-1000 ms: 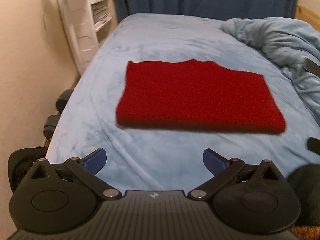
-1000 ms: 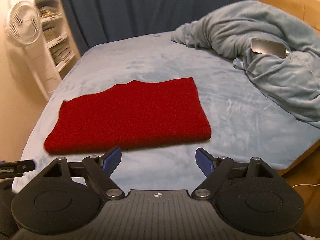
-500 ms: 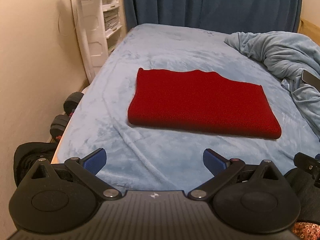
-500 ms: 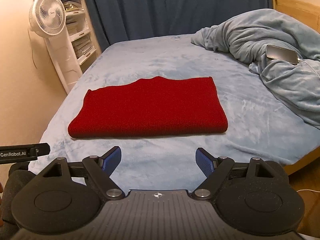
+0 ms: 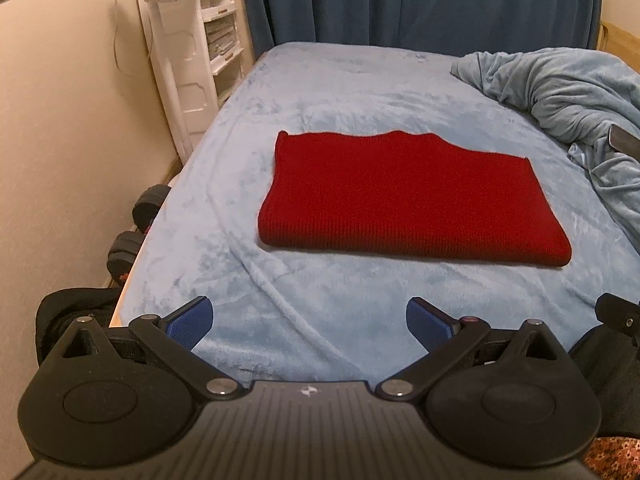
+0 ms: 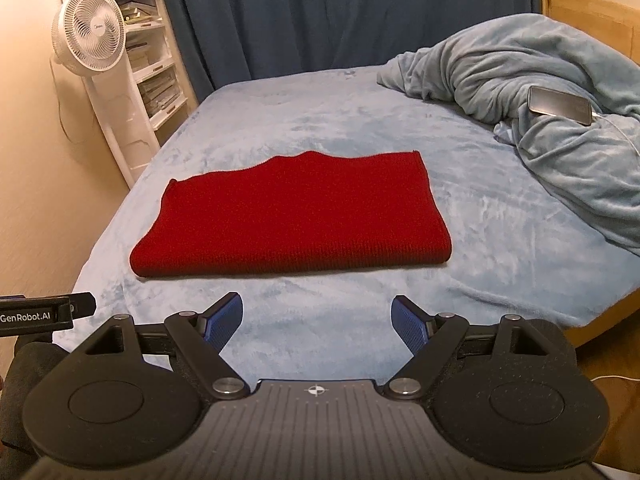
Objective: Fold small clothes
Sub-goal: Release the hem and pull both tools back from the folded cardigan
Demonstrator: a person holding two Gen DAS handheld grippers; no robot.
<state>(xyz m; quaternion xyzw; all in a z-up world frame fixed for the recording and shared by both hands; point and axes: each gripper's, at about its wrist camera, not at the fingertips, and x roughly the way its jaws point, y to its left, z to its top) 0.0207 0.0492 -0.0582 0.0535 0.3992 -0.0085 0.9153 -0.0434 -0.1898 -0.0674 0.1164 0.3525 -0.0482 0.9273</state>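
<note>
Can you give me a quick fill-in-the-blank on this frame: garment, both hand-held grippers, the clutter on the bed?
1. The folded garment on the bed is ____ in colour.
2. Both the left hand-held gripper and the right hand-held gripper have their jaws ____, with nothing between them.
3. A ____ lies on the crumpled blanket.
4. The white appliance in front of the shelves is a ____.

Missing words: red; open; phone; fan
</note>
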